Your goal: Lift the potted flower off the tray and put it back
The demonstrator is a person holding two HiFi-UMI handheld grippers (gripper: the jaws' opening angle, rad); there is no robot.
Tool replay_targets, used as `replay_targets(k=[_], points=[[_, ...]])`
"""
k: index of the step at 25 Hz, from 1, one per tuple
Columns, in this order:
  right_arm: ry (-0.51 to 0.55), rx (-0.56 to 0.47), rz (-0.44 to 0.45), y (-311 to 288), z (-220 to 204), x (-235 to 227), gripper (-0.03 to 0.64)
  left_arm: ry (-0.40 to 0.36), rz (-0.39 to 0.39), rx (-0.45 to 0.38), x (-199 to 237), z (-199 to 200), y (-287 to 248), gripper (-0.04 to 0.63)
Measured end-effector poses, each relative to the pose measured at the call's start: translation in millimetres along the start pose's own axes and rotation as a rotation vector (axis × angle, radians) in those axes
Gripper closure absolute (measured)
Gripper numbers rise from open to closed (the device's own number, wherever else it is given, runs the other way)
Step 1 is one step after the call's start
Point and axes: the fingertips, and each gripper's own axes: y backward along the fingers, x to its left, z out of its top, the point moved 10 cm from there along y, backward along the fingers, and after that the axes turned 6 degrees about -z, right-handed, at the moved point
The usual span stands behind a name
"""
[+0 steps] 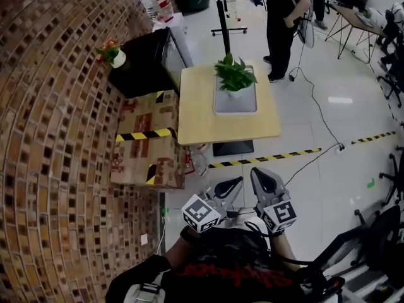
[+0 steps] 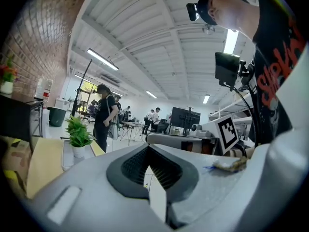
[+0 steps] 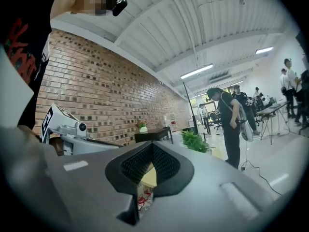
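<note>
Looks like the approach, before any lift. Shows the leafy green potted flower [image 1: 235, 77] in its white pot standing in the shallow grey rectangular tray [image 1: 235, 105] on the pale wooden bench [image 1: 202, 128], well apart from both tools. Finds the left hand-held gripper [image 1: 238, 182] and right hand-held gripper [image 1: 259, 172] closed on nothing. Calls next for reaching forward, parting the jaws and closing on the pot. Offers no legible brand, only black-and-white square markers [image 1: 201, 213]

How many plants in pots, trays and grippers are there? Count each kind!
Potted plants: 2 (leafy plant on tray, flower pot on black cabinet)
Trays: 1
Hand-held grippers: 2 (left hand-held gripper, right hand-held gripper)
Total: 5
</note>
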Motion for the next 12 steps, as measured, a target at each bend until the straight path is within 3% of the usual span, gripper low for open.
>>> replay_targets(k=[4, 8, 12], points=[[0.012, 0.049, 0.004, -49.4, -10.0, 7.4, 0.613, 0.023, -0.025, -0.010, 49.1, -3.4, 7.6, 0.594], [0.013, 0.056, -0.052, -105.5, -1.3, 18.2, 0.588, 0.025, -0.073, -0.030, 100.8, -3.3, 26.4, 0.594], [0.041, 0.067, -0.055, -166.0, 1.4, 30.1, 0.545, 0.062, -0.048, -0.046, 159.2, -5.7, 52.7, 0.594]])
